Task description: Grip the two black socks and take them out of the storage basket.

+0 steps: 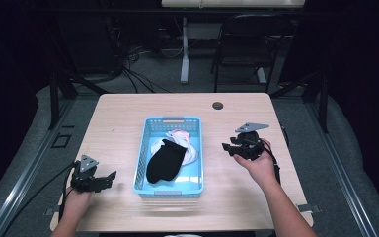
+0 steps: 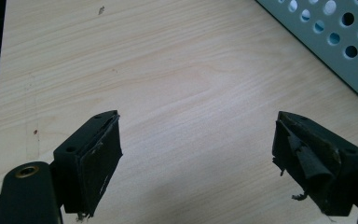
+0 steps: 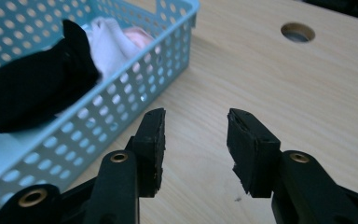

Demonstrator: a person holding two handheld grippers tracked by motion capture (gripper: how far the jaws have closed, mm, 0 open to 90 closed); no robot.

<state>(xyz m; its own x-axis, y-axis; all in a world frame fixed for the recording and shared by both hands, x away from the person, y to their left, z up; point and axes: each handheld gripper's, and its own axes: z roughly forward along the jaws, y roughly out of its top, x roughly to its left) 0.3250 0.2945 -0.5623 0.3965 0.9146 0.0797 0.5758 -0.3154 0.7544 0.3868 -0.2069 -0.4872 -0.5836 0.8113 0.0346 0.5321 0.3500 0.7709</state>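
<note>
The black sock (image 1: 166, 160) lies atop pale socks (image 1: 191, 150) in the blue basket (image 1: 143, 148) at bench (image 1: 118, 118) centre. Soft, light and limp, it should pinch best at a bunched fold. The left gripper (image 1: 109, 176) at 8 o'clock and the right gripper (image 1: 228, 148) at 3 o'clock both have fingers released, empty.

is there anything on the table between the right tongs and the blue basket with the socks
No. In the high view, only bare wood separates the right tongs from the blue basket. The right gripper view agrees: bare tabletop beside the basket wall, tongs open and holding nothing.
</note>
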